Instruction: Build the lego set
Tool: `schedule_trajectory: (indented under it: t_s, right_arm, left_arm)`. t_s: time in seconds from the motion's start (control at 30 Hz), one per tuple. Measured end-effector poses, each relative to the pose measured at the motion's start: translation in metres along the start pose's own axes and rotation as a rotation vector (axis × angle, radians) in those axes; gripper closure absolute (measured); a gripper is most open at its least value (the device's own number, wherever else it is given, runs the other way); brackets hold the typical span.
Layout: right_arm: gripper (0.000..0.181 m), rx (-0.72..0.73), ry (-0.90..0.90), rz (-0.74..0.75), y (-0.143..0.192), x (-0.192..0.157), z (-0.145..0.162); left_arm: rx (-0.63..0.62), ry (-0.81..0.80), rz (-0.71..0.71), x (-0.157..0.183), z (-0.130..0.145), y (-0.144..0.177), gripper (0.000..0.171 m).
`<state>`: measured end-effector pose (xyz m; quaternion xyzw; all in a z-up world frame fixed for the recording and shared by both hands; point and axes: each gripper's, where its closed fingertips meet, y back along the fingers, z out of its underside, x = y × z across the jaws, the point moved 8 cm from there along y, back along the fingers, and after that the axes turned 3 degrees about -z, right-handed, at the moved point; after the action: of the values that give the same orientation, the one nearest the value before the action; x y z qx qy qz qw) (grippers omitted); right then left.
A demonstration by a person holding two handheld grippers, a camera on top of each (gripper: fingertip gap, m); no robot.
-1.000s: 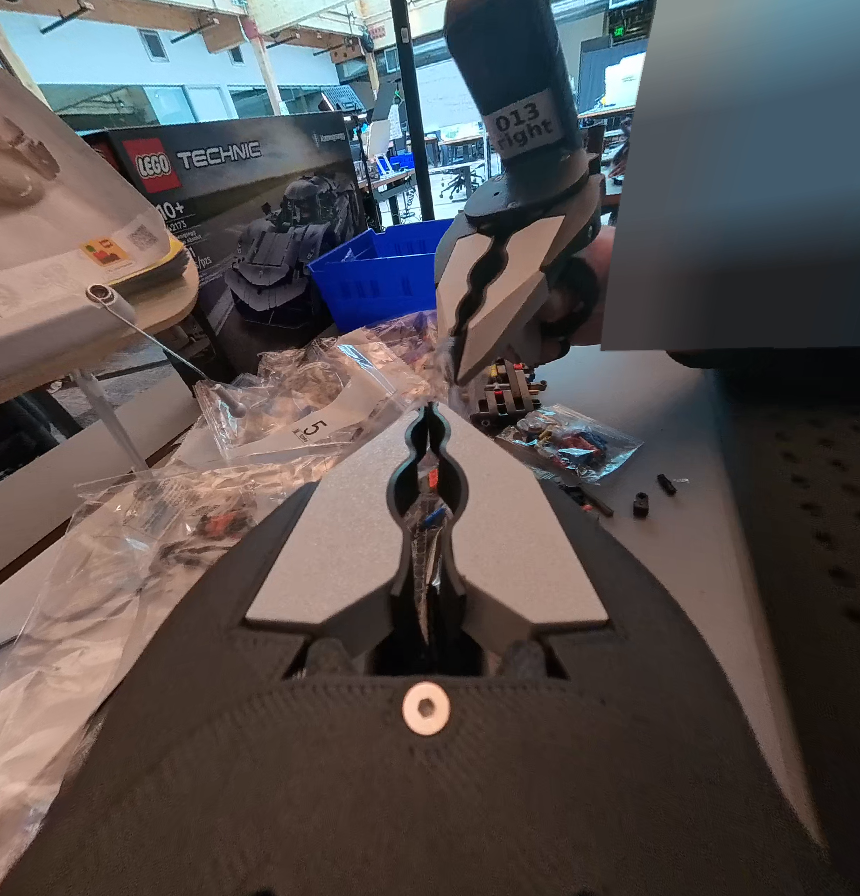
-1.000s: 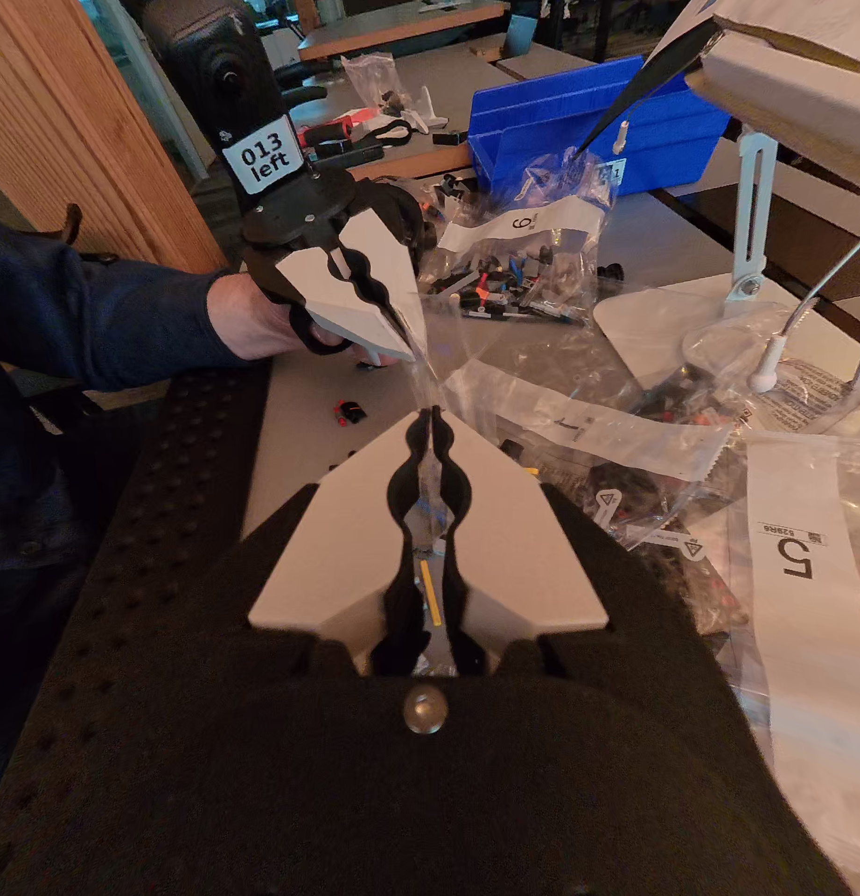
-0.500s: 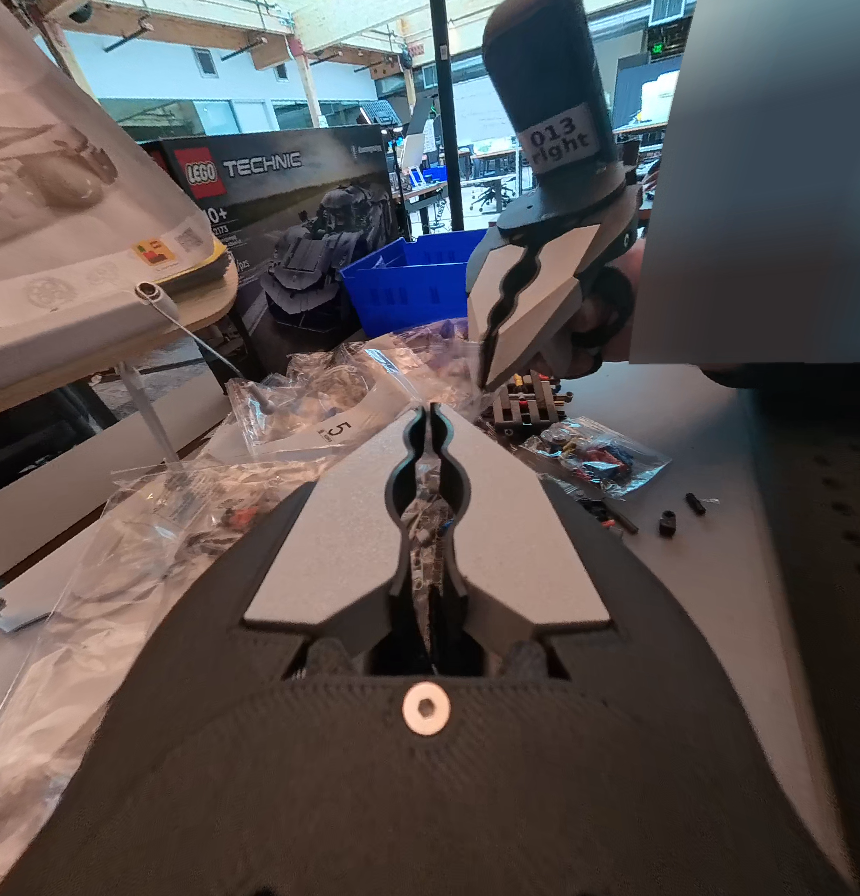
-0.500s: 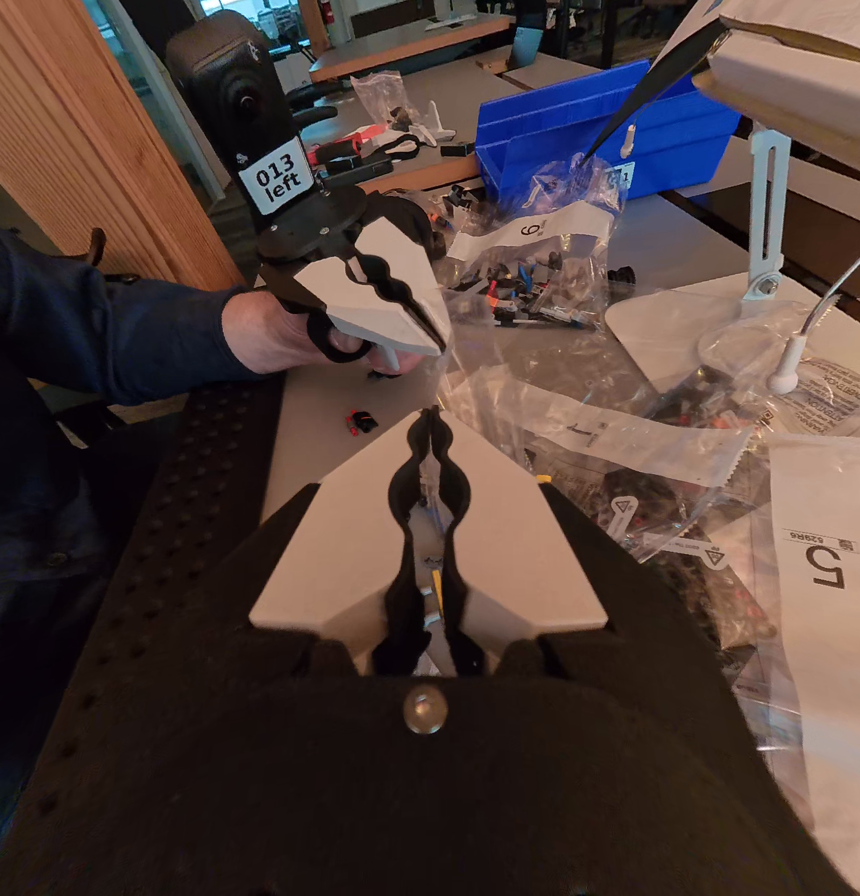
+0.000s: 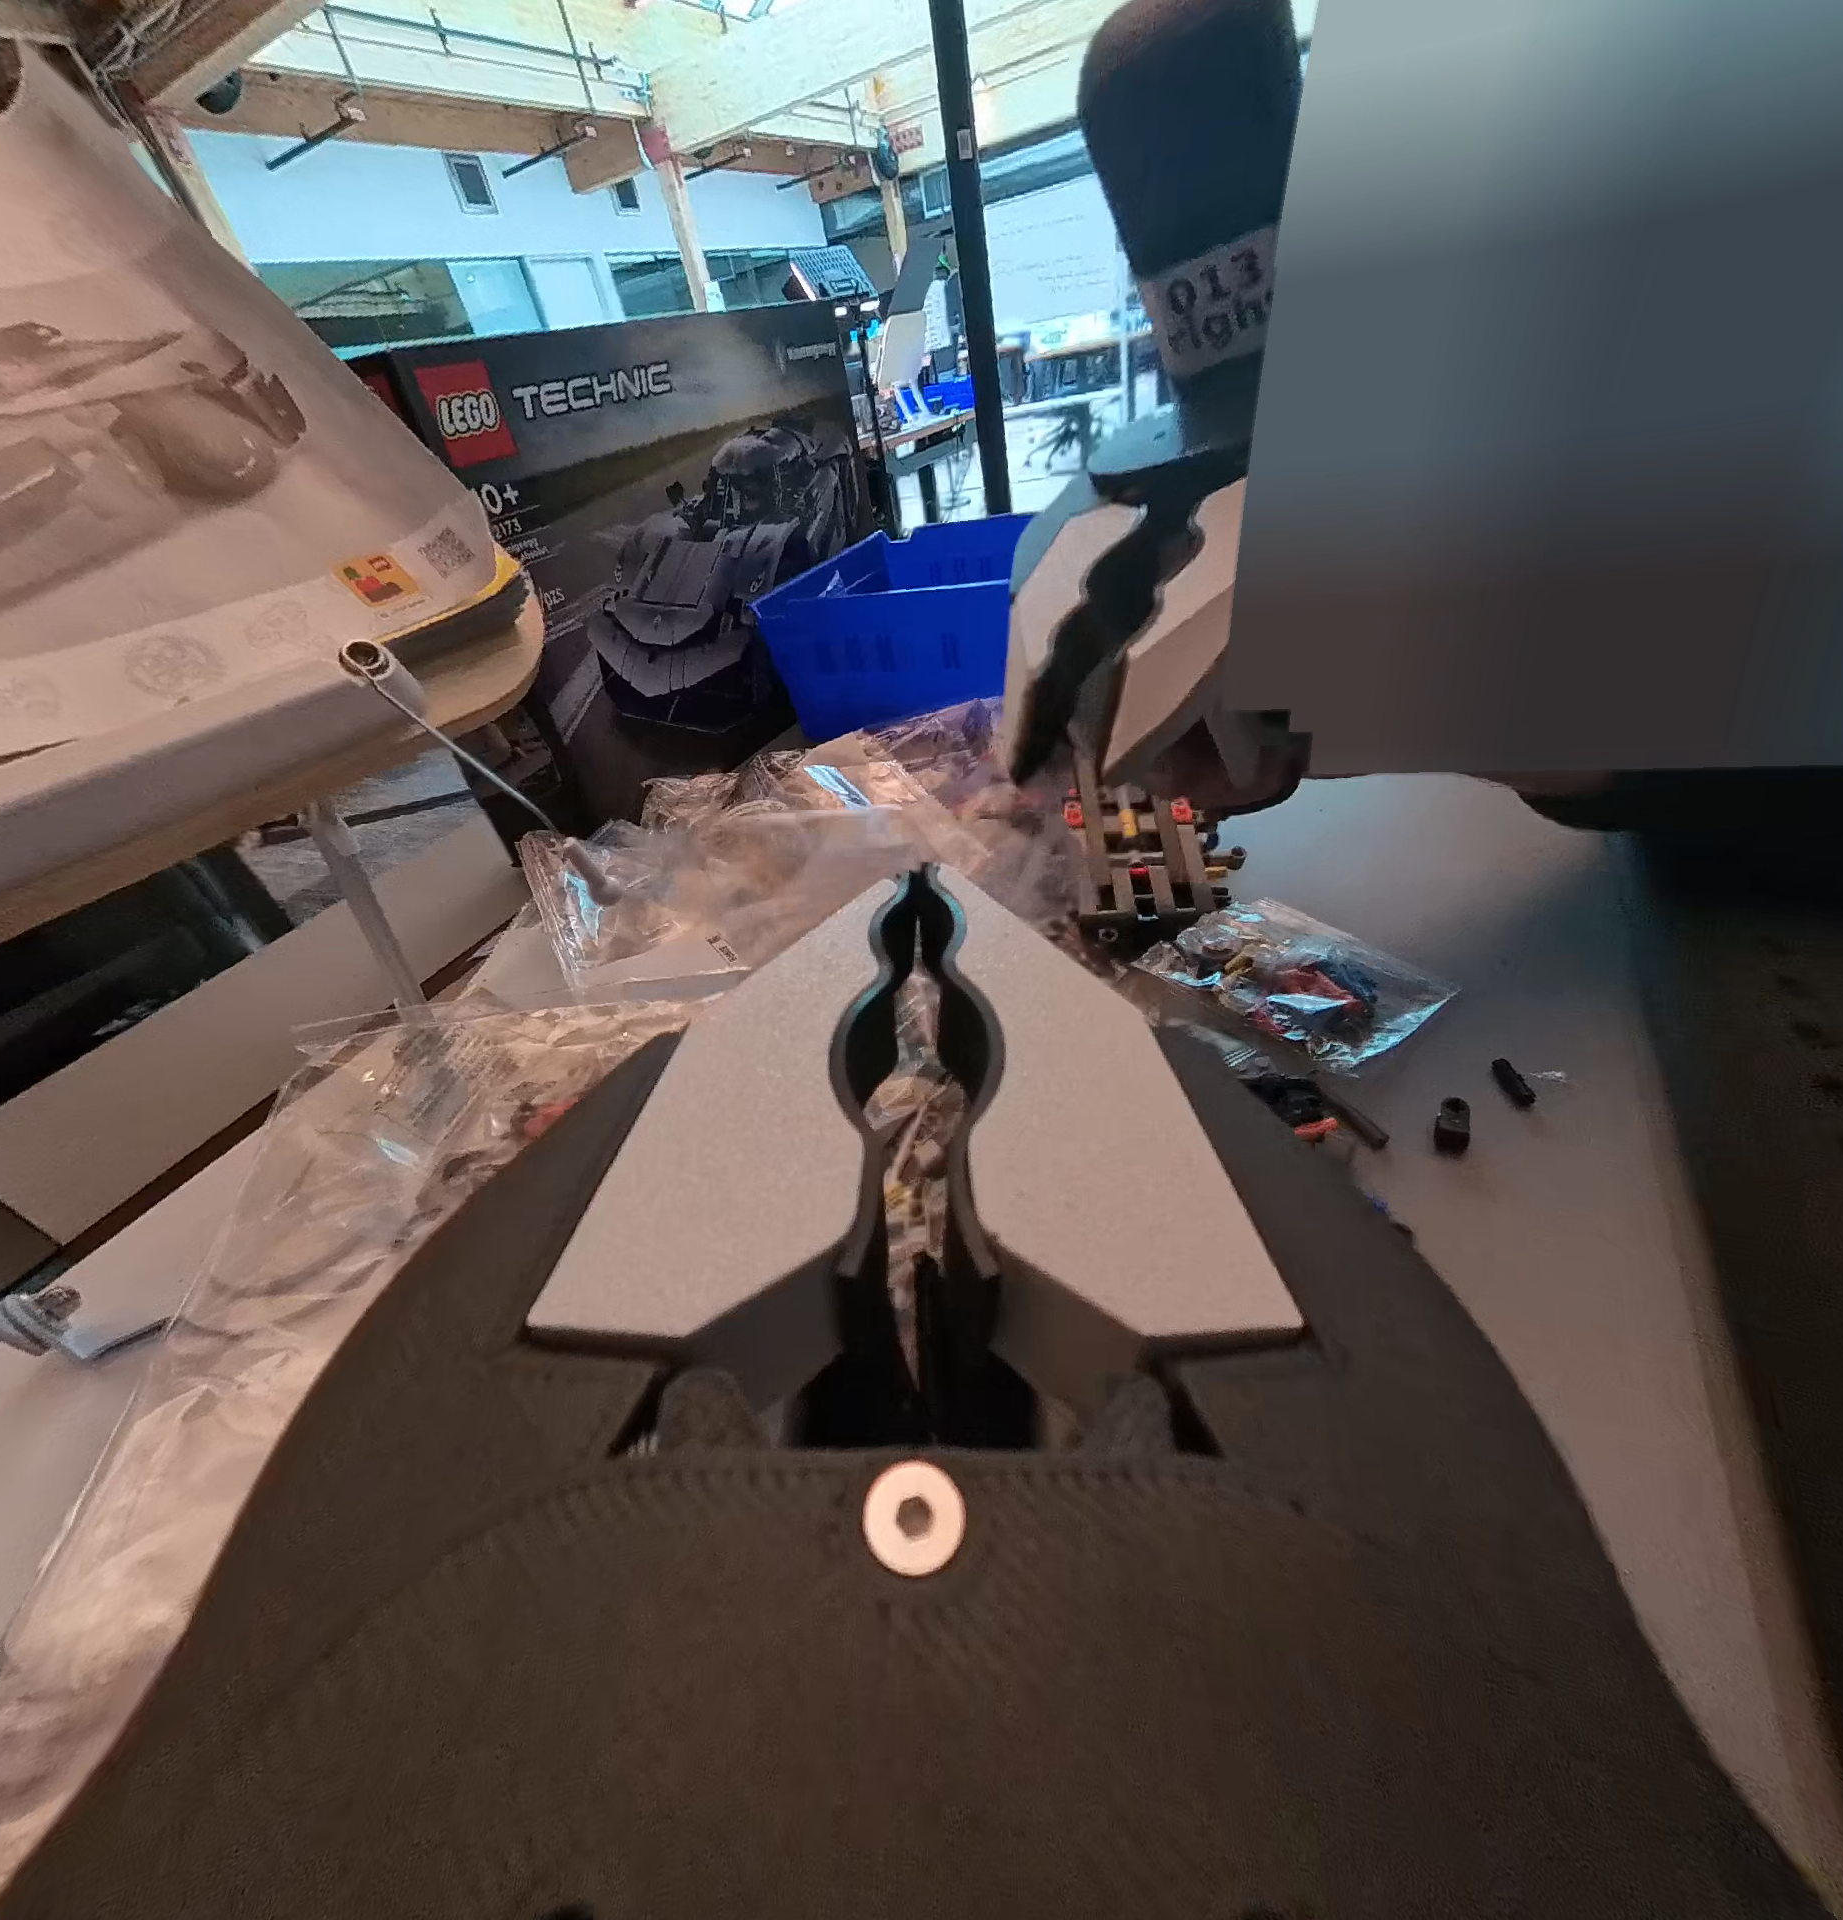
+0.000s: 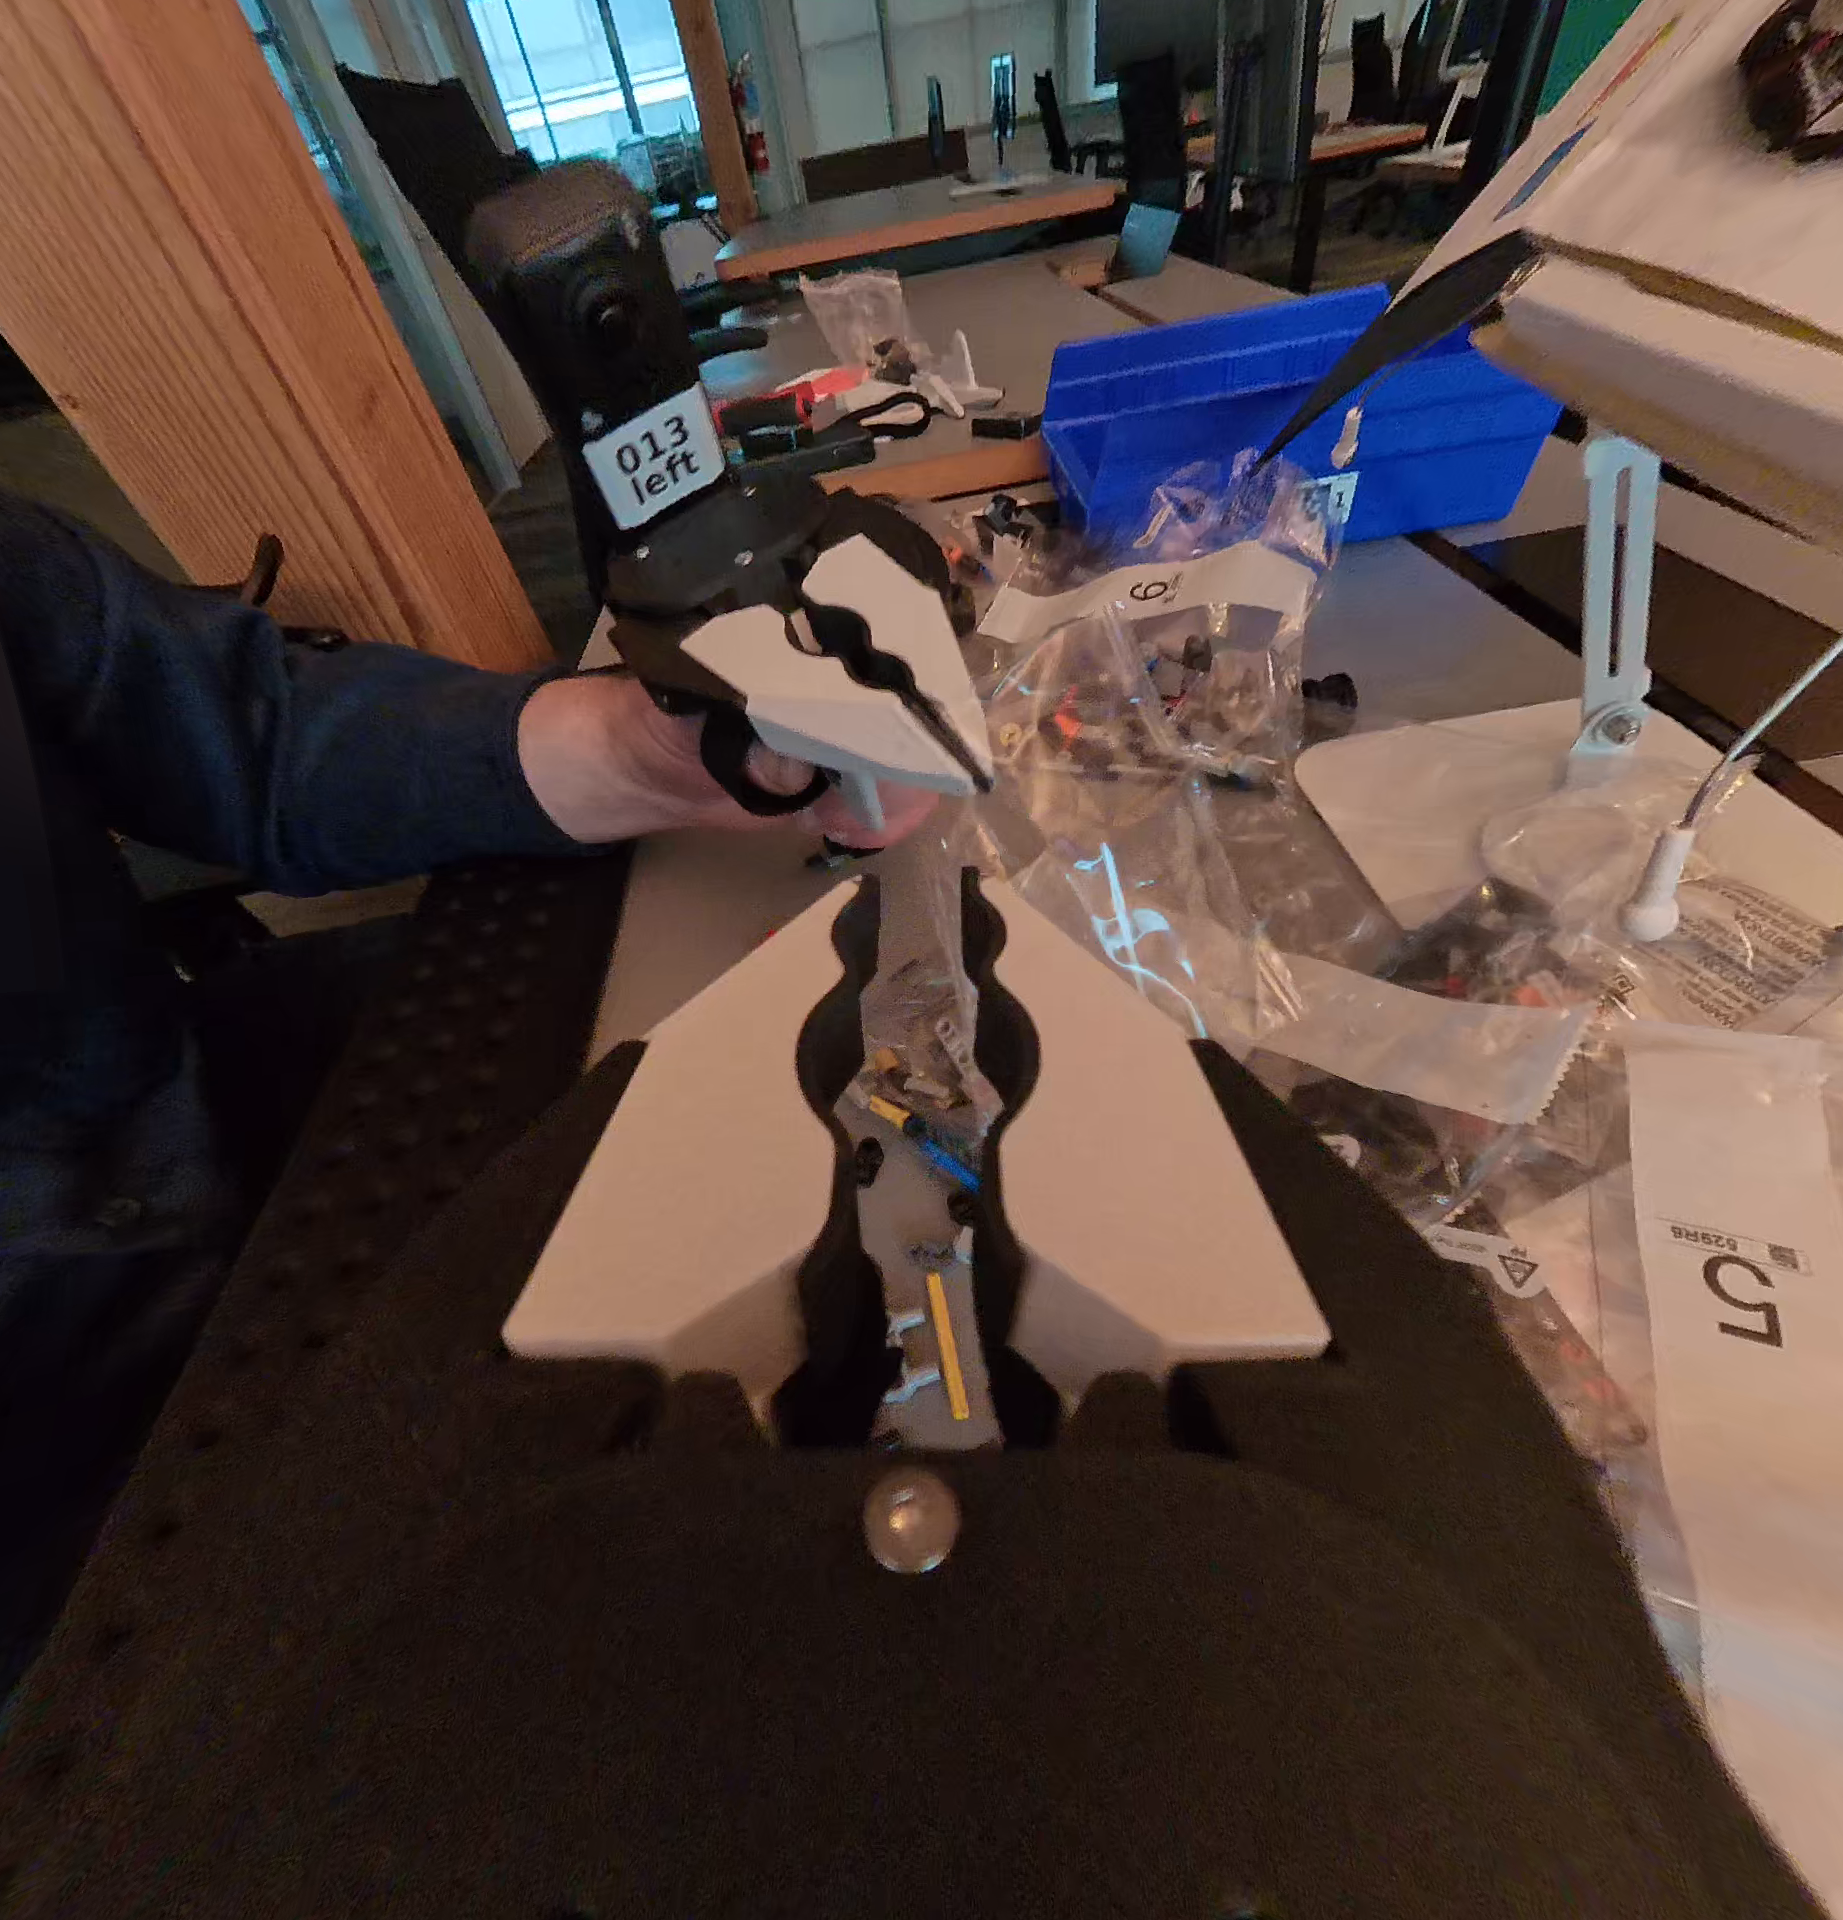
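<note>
My left gripper (image 5: 917, 878) is shut on the edge of a clear plastic bag (image 6: 927, 1039) of small Lego pieces. It also shows in the right wrist view (image 6: 984, 779), held in a hand just ahead and left of my right gripper. My right gripper (image 6: 922, 883) is open, and the bag shows in the gap between its jaws. In the left wrist view it (image 5: 1042, 753) hangs tips-down at the upper right. A yellow axle (image 6: 943, 1340) and small loose pieces lie on the table below it. A black partly built frame (image 5: 1145, 862) lies under the right gripper.
Several clear parts bags cover the table (image 5: 1582, 1247): numbered ones (image 6: 1156, 644) (image 6: 1748, 1299) and a small bag of coloured parts (image 5: 1301, 987). Two loose black pieces (image 5: 1452, 1122) lie beside it. A blue bin (image 5: 896, 634), the set's box (image 5: 636, 499) and an instruction booklet on a stand (image 5: 169, 468) stand behind. The tips of both grippers are at nearly the same place. Left tips and right tips are each some 15 centimeters from the yellow axle (image 6: 943, 1340).
Both grippers were shut on the clear bag, close together. Now my right gripper has opened and let go, and the left gripper, still holding the bag, sits farther from it.
</note>
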<state>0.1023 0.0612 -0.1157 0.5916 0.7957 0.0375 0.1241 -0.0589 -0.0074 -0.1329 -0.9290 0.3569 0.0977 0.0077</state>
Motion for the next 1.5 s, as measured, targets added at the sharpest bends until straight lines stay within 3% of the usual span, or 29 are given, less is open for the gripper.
schedule_trajectory:
  t_s: [0.13, 0.23, 0.6, 0.77, 1.27, 1.5]
  right_arm:
    - [0.163, 0.020, -0.016, 0.011, 0.005, 0.004, -0.001]
    - [0.170, 0.046, -0.032, 0.048, 0.011, 0.007, -0.003]
    - [0.163, -0.071, -0.061, -0.016, -0.014, 0.002, 0.010]
    - [0.181, -0.091, -0.035, -0.010, -0.017, 0.000, 0.012]
    - [0.181, -0.120, -0.013, 0.062, -0.011, 0.004, 0.012]
    - [0.181, -0.239, 0.061, 0.173, -0.014, 0.007, 0.018]
  left_arm:
    - [-0.041, -0.154, -0.017, 0.010, 0.001, -0.004, 0.171]
    - [-0.053, -0.247, -0.013, 0.019, 0.002, -0.007, 0.171]
    - [-0.081, -0.353, -0.004, 0.029, 0.006, -0.011, 0.171]
    - [-0.059, -0.318, 0.015, 0.029, 0.004, -0.010, 0.171]
    - [-0.070, -0.322, 0.018, 0.029, 0.005, -0.010, 0.171]
    - [-0.071, -0.323, 0.023, 0.030, 0.005, -0.010, 0.171]
